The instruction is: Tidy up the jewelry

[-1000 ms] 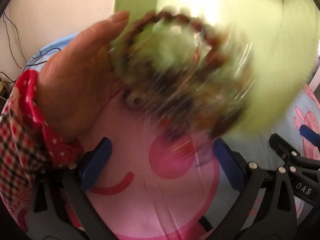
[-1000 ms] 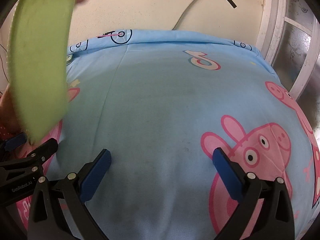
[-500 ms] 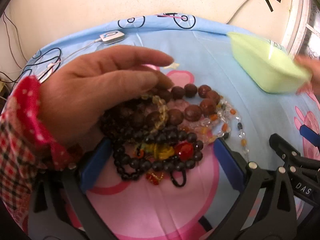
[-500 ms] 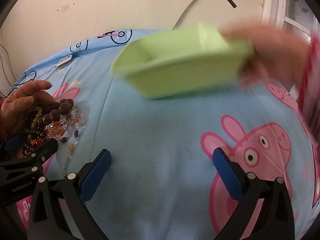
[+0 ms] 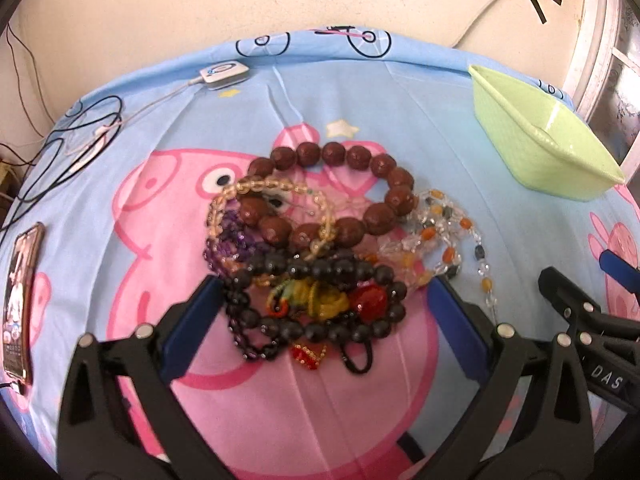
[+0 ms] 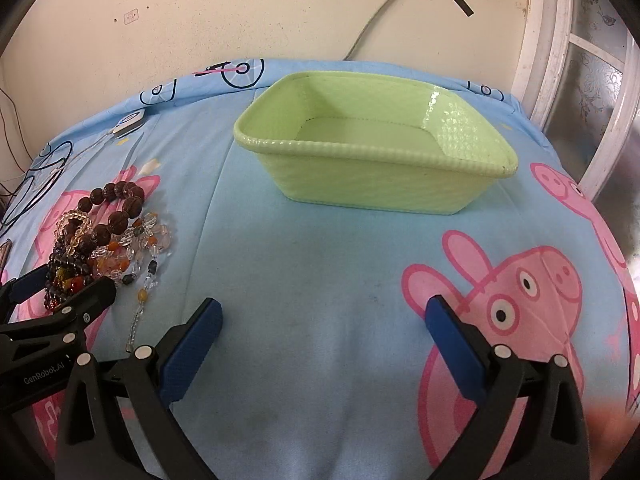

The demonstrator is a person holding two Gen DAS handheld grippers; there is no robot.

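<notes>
Your left tongs (image 5: 320, 312) stand wide open with nothing between the blue pads (image 5: 192, 320), and they hover just over the near edge of the jewelry pile (image 5: 320, 248); the dark bead strand (image 5: 312, 272) sits between the two fingers without either pad clearly touching it. Your right tongs (image 6: 320, 340) are spread just as wide and hold nothing, with only bare sheet (image 6: 320, 272) between their pads. From the left tongs outward, the pile lies tangled on a pink cartoon pig print: a ring of large brown beads (image 5: 352, 184) at the far side, a pale amber strand (image 5: 256, 192) looped across it, a small purple bead cluster (image 5: 228, 240) to the left, a clear strand with orange beads (image 5: 440, 232) trailing toward the right, and yellow and red pieces (image 5: 332, 300) in the middle of the dark beads. The green basket (image 6: 376, 152) stands upright and empty on the blue sheet, well apart from the pile, straight ahead of your right tongs and off to the right of your left. At the far left edge of the sheet lie a phone (image 5: 20, 304), some black cables (image 5: 72, 136) and a small white device (image 5: 224, 72).
</notes>
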